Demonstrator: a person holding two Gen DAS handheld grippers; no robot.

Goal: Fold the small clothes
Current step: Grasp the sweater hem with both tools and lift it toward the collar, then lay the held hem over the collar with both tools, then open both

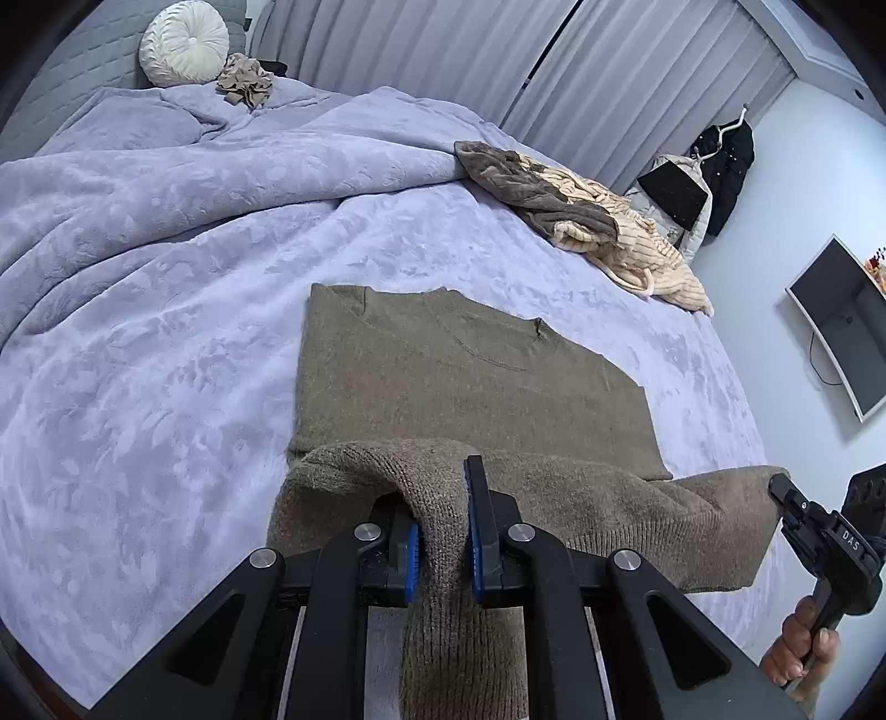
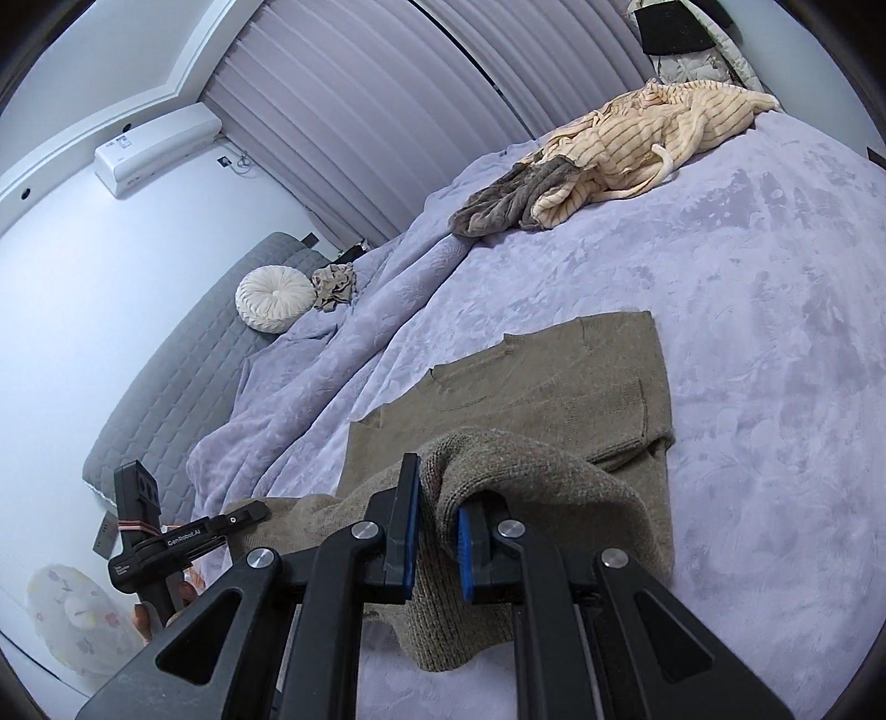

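An olive-brown knit sweater lay on the lavender bedspread, its neckline end flat on the bed and its near edge lifted off the cover. The left gripper had its 2 blue-padded fingers clamped on a bunched fold of that raised edge, the knit squeezed between the pads and hanging down below them. The right gripper pinched the same hem farther along, its fingers closed on the fabric, and the cloth sagged in a band between the 2 grips. In the left wrist view the right gripper showed at the right edge, held by a hand.

Well beyond the sweater, a cream striped garment lay tangled with a grey one near the far edge of the bed. A round white cushion and a small beige crumpled cloth rested by the grey headboard.
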